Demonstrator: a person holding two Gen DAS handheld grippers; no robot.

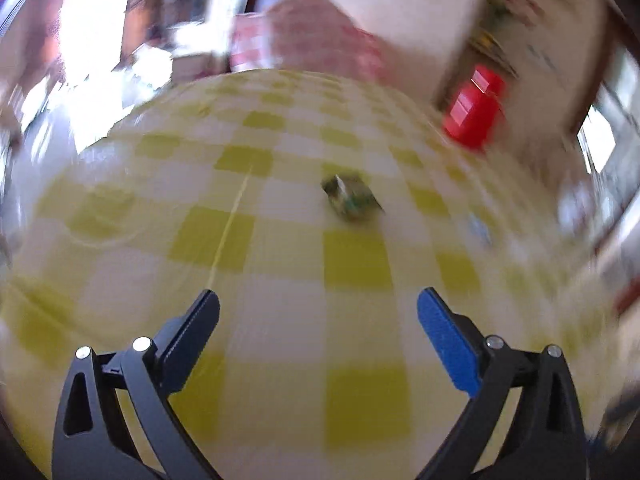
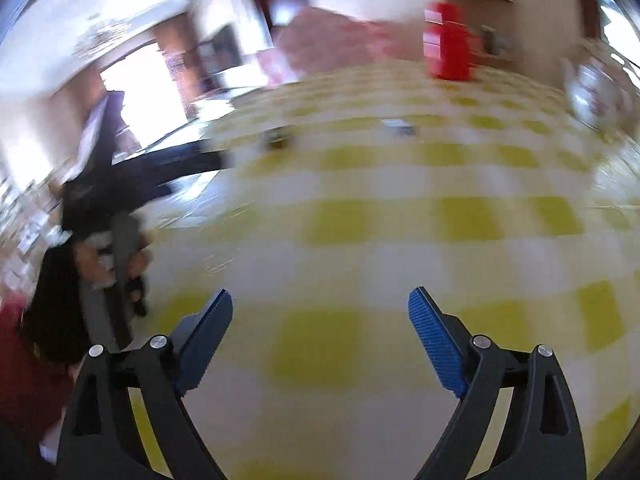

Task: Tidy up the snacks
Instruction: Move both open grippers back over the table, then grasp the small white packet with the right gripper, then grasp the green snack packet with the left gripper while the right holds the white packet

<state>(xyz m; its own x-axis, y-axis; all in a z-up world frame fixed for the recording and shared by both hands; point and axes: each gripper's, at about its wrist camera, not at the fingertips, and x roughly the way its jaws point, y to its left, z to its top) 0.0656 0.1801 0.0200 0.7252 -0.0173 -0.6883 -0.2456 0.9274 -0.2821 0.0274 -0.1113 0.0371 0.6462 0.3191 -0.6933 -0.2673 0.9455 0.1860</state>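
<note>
Both views are blurred by motion. A small green snack packet [image 1: 349, 197] lies on the yellow-and-white checked tablecloth [image 1: 280, 240], ahead of my left gripper [image 1: 318, 308], which is open and empty. A small bluish packet [image 1: 479, 230] lies to its right. In the right wrist view the same two small packets, the green one [image 2: 277, 138] and the bluish one [image 2: 398, 126], lie far ahead on the cloth [image 2: 400, 240]. My right gripper [image 2: 320, 306] is open and empty above the cloth. The left gripper's body [image 2: 120, 216], held in a hand, shows at the left.
A red box [image 1: 474, 110] stands at the table's far right, also seen in the right wrist view [image 2: 446, 42]. A pale bag or jar [image 2: 596, 92] sits at the far right edge. A pink checked chair back [image 1: 304, 36] stands behind the table.
</note>
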